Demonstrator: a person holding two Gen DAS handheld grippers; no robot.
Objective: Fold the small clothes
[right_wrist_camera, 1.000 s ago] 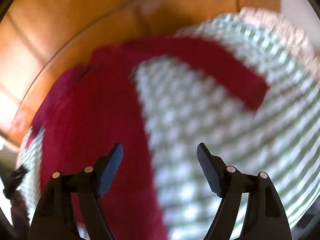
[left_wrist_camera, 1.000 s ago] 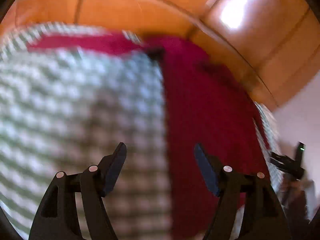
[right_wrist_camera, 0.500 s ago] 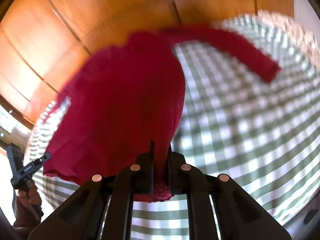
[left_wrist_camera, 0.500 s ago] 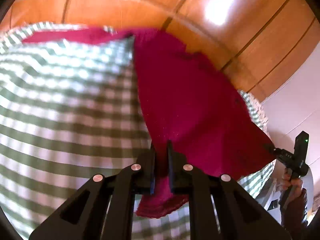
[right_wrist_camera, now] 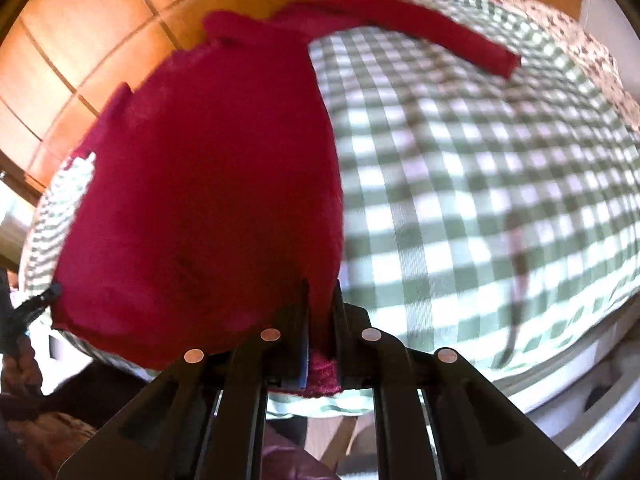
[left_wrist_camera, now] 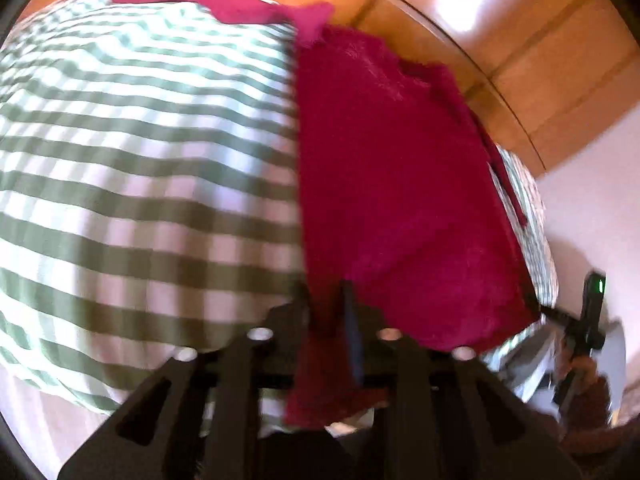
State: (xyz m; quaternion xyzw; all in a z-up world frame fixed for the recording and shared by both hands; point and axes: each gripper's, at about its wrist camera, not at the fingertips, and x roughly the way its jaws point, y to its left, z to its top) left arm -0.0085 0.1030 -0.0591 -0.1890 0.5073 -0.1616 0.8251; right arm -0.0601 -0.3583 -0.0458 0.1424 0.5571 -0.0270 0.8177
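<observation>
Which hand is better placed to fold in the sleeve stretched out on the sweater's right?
Probably the right. The right tool is shut on the red sweater at the hem on that sleeve's side; the left tool grips the far hem corner.

No readable text, label, brand, number or sign appears in either view.
</observation>
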